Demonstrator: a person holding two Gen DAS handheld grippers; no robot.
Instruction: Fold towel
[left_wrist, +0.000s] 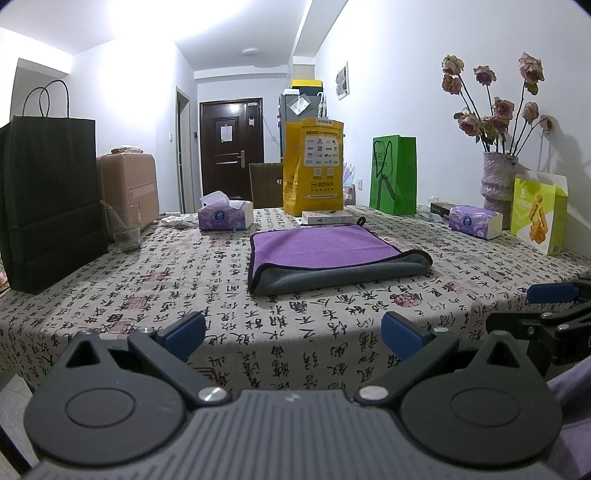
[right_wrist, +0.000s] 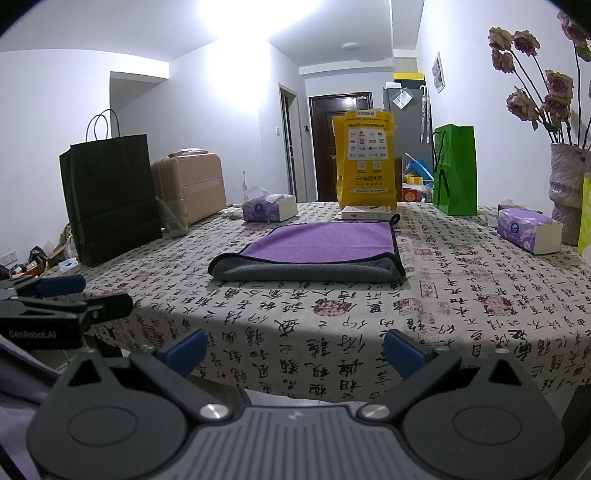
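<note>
My left tongs (left_wrist: 293, 334) and right tongs (right_wrist: 295, 349) are hanging wide, empty.
The folded purple towel (left_wrist: 325, 254) is lying flat on the tablecloth (left_wrist: 184, 288), well ahead.

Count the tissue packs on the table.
2. One tissue pack sits at the far left, beyond the folded towel; the other pack lies right, beside the vase. Bags may hide more.

On the tablecloth (left_wrist: 184, 295) stood a black bag (left_wrist: 48, 199), glass (left_wrist: 125, 229), tissue packs (left_wrist: 225, 216), yellow bag (left_wrist: 314, 166), green bag (left_wrist: 393, 173) and vase (left_wrist: 496, 181).
</note>
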